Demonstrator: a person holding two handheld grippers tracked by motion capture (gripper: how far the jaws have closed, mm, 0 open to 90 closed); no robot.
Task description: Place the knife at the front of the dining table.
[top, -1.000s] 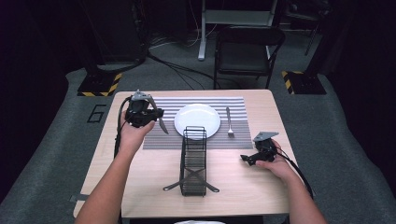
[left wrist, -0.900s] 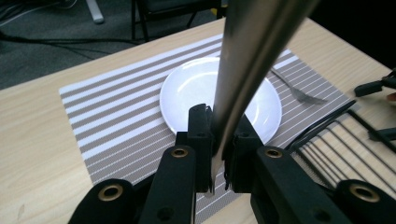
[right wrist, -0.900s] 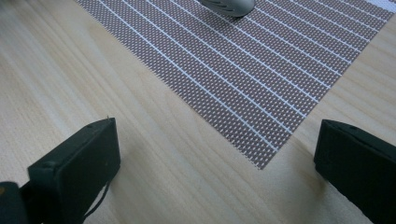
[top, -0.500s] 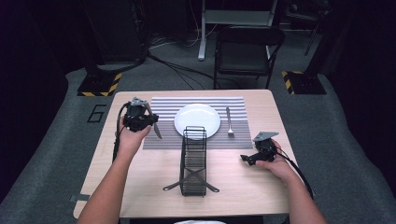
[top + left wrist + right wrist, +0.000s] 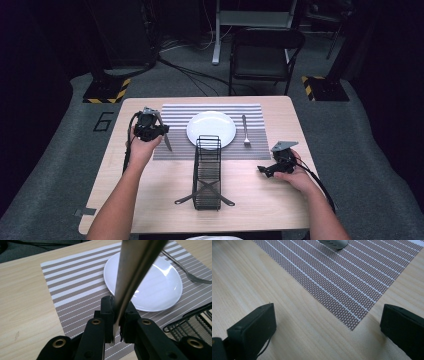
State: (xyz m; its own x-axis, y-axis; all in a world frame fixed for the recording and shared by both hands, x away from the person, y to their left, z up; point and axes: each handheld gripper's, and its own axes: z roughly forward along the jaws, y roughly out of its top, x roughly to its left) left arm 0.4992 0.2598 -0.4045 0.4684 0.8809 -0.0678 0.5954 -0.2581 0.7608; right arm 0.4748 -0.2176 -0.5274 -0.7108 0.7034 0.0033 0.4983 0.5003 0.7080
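My left gripper (image 5: 158, 132) hangs over the left part of the striped placemat (image 5: 175, 112), shut on a metal table knife (image 5: 166, 142) that slants down toward the mat. In the left gripper view the knife (image 5: 135, 270) is clamped between the black fingers (image 5: 107, 312) and runs up out of the picture, with the white plate (image 5: 155, 287) just beyond. My right gripper (image 5: 264, 170) rests on the wood near the mat's right front corner, open, with nothing between its jaws (image 5: 327, 322). The plate (image 5: 211, 129) lies mid-mat, with a fork (image 5: 245, 131) to its right.
A black wire rack (image 5: 207, 170) stands in the middle of the table, running from the plate toward the front edge. In the right gripper view, the fork's handle end (image 5: 334, 243) lies on the mat (image 5: 352, 277). A dark chair (image 5: 262, 55) stands behind the table.
My left hand has sunk toward the mat with the knife still gripped, and the blade now points more steeply down. The right hand has stayed where it was.
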